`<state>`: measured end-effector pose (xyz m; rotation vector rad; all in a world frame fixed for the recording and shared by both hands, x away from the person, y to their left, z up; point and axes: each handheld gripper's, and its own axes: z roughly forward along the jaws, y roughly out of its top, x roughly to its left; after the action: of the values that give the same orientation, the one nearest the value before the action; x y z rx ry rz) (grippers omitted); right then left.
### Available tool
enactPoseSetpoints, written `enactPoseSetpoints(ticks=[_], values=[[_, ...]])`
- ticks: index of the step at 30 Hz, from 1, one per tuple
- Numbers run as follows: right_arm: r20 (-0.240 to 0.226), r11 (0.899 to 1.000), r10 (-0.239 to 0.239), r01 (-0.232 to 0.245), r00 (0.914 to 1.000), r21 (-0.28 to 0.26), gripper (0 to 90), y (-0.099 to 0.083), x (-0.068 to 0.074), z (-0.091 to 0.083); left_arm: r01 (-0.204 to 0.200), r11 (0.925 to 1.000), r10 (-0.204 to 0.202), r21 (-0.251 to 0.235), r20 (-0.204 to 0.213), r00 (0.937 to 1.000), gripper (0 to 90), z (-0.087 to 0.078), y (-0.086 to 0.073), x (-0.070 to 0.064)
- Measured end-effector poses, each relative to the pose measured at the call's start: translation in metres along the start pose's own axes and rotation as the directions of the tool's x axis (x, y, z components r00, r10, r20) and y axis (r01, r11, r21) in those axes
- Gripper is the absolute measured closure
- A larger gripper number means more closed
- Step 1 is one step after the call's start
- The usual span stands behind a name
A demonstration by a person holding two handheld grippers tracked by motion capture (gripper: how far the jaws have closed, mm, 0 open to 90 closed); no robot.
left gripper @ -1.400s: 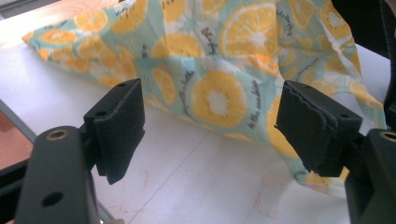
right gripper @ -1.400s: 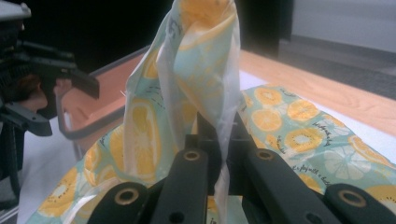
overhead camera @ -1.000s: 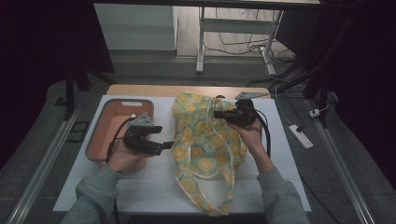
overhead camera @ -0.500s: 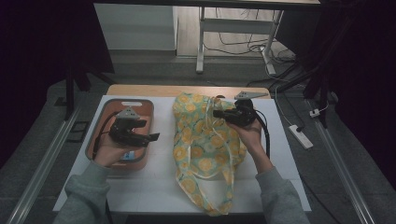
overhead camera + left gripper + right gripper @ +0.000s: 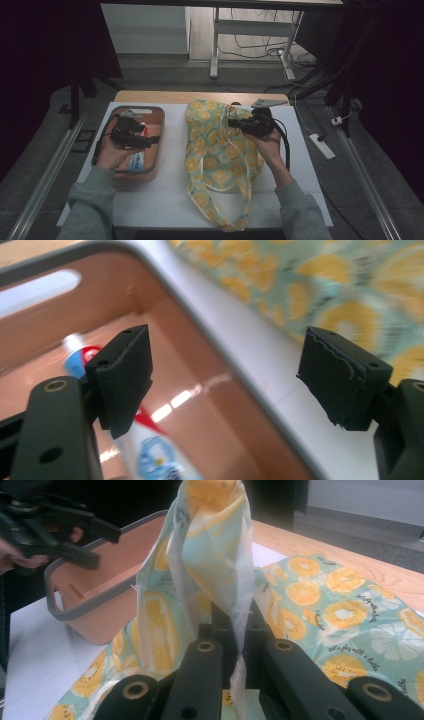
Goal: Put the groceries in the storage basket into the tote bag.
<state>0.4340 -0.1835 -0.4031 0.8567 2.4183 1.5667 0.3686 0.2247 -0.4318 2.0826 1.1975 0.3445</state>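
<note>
On the white desk (image 5: 165,200), the left tool (image 5: 150,140) hovers with jaws wide apart over the tube (image 5: 136,161) lying in the pink bin (image 5: 155,172), while beside it the right tool (image 5: 235,122) pinches a raised fold of the orange-print bag (image 5: 220,165).

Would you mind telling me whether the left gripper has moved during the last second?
Yes. The left gripper has moved leftward, away from the fruit-print bag, and is now over the orange basket.
</note>
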Motion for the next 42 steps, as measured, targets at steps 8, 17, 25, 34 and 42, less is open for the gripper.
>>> enactPoseSetpoints(ticks=[8,17,25,34,42], values=[[0.000,1.000,-0.005,0.005,1.0000,-0.009,88.5,0.001,0.004,-0.001,0.058,0.9979,-0.057,0.030,-0.030,0.9979,20.9,0.009,-0.003,0.018],[-0.004,1.000,-0.008,0.008,1.0000,0.004,88.4,-0.001,0.005,0.002,0.094,0.9897,-0.087,0.108,-0.074,0.9935,18.9,0.024,-0.009,0.030],[-0.003,1.000,-0.006,0.006,1.0000,0.007,88.4,-0.002,0.004,0.002,0.162,0.9692,-0.145,0.185,-0.104,0.9840,18.7,0.044,-0.015,0.046],[0.000,1.000,-0.011,0.011,0.9999,0.017,88.4,-0.003,0.004,0.005,0.253,0.9364,-0.218,0.243,-0.161,0.9626,22.6,0.062,-0.022,0.061],[0.004,1.000,-0.011,0.011,0.9999,0.022,88.4,-0.004,0.004,0.006,0.280,0.9079,-0.240,0.312,-0.159,0.9575,35.6,0.072,-0.024,0.063]])
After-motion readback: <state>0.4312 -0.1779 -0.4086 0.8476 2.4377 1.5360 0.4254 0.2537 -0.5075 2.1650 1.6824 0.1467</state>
